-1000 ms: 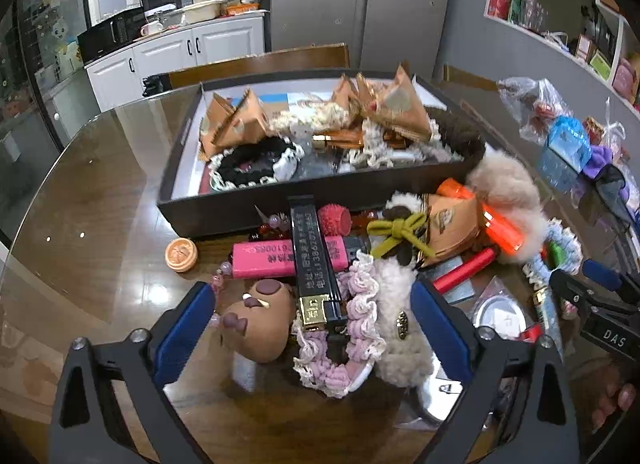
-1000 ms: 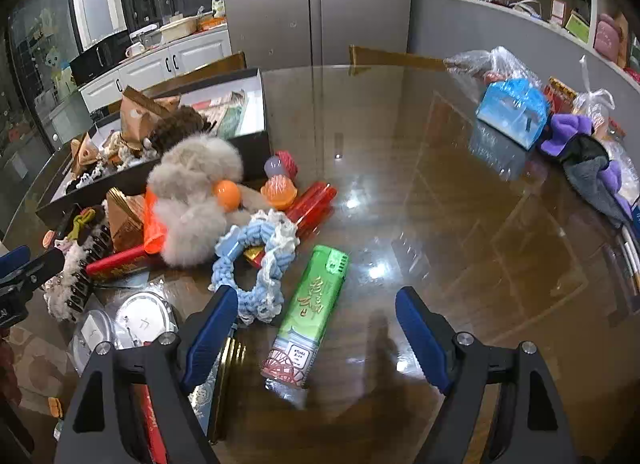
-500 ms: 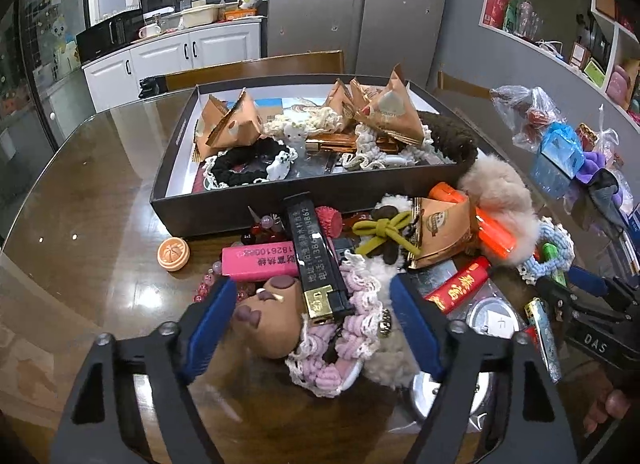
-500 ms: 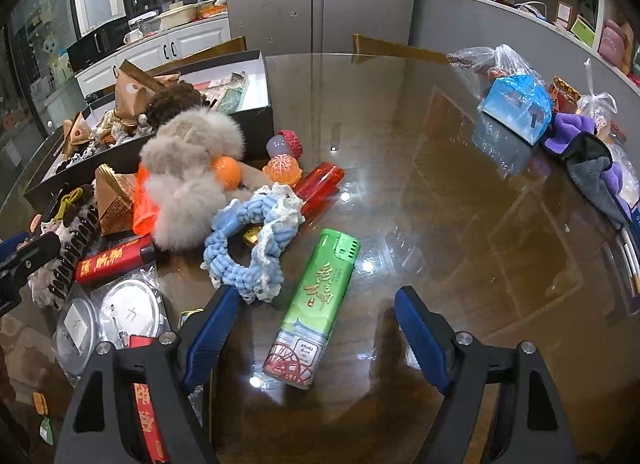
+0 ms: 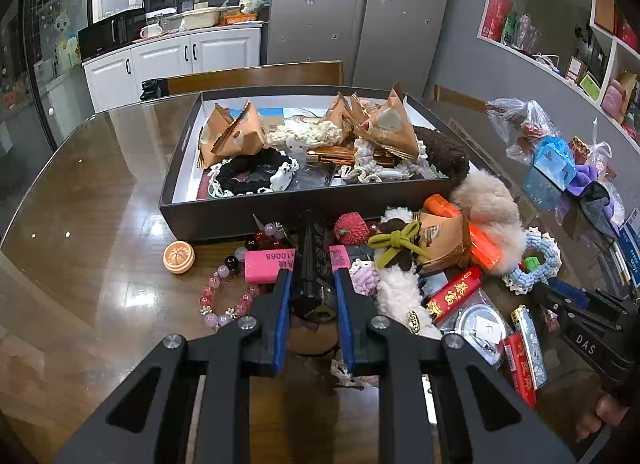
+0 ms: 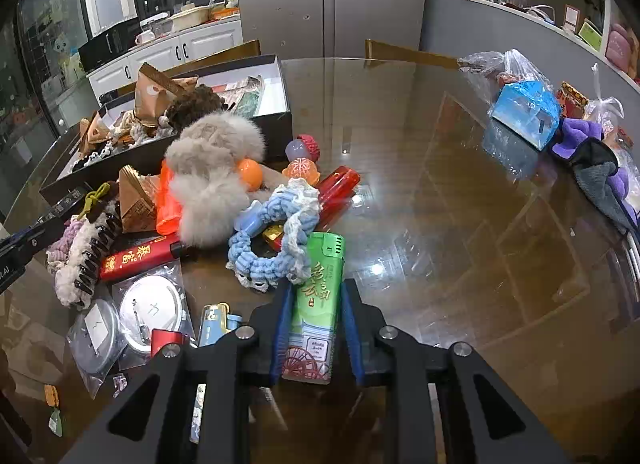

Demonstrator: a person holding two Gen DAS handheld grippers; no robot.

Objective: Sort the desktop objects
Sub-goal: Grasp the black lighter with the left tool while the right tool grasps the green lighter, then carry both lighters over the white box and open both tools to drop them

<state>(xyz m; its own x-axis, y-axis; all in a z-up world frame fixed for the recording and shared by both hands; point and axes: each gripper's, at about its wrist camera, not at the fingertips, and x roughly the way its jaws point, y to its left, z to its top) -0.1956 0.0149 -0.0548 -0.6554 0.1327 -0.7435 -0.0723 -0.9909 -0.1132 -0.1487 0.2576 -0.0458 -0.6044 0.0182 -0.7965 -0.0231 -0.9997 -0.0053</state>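
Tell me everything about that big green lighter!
The green lighter is a tall, flat, plastic-looking stick with a bright green cap, gold Chinese writing down its front and a red-and-white picture near its bottom. It lies on the glossy wooden table, cap pointing away. The right gripper squeezes its lower half between blue pads. Its cap end touches the blue and white braided ring.

glossy wooden table [image 6: 460, 203], fluffy fur pompom [image 6: 212, 167], matt cardboard box [image 5: 248, 211]

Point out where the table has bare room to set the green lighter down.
Bare glass lies right of the green lighter, between the black box and the blue bag. More lies left of the box, beyond the orange disc. The pile around the blue scrunchie is crowded.
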